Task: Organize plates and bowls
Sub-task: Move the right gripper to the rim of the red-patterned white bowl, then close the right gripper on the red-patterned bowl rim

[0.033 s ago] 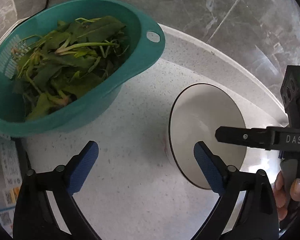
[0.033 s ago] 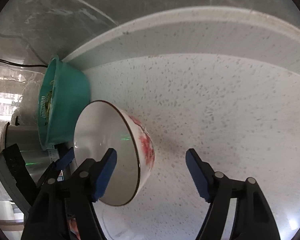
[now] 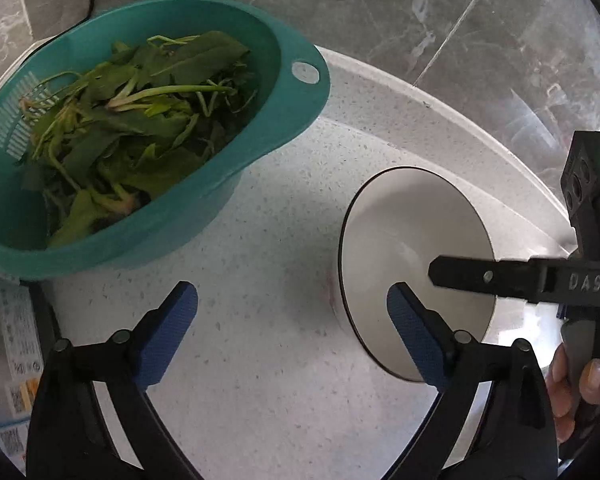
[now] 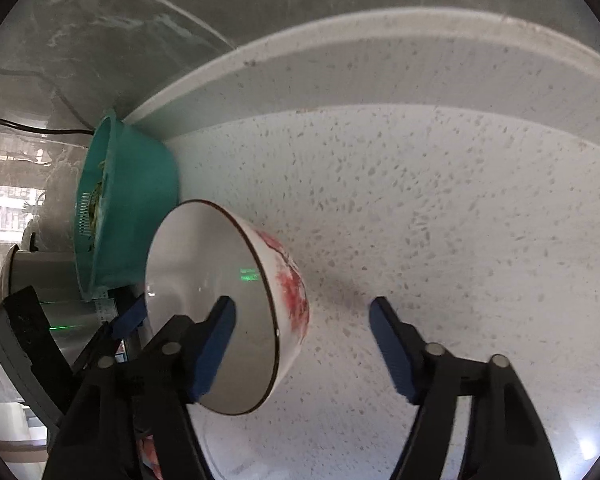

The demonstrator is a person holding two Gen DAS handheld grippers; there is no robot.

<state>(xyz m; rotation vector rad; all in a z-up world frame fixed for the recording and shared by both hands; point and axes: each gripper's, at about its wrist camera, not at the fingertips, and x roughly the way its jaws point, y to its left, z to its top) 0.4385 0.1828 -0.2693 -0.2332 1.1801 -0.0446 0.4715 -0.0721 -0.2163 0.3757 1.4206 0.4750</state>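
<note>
On the speckled counter (image 4: 440, 208) sits one white bowl (image 4: 212, 304) with red flowers, near the teal colander (image 3: 292, 128) of greens. Right gripper (image 4: 302, 344) straddles its rim, jaws closing, no pinch yet. Left gripper (image 3: 292, 332) is closing on nothing. Sorting looks barely begun.

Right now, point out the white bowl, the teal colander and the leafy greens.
white bowl (image 3: 404, 240), left wrist view, bare inner wall.
teal colander (image 3: 300, 120), left wrist view, outer wall below the handle hole.
leafy greens (image 3: 140, 128), left wrist view, middle of the pile.
</note>
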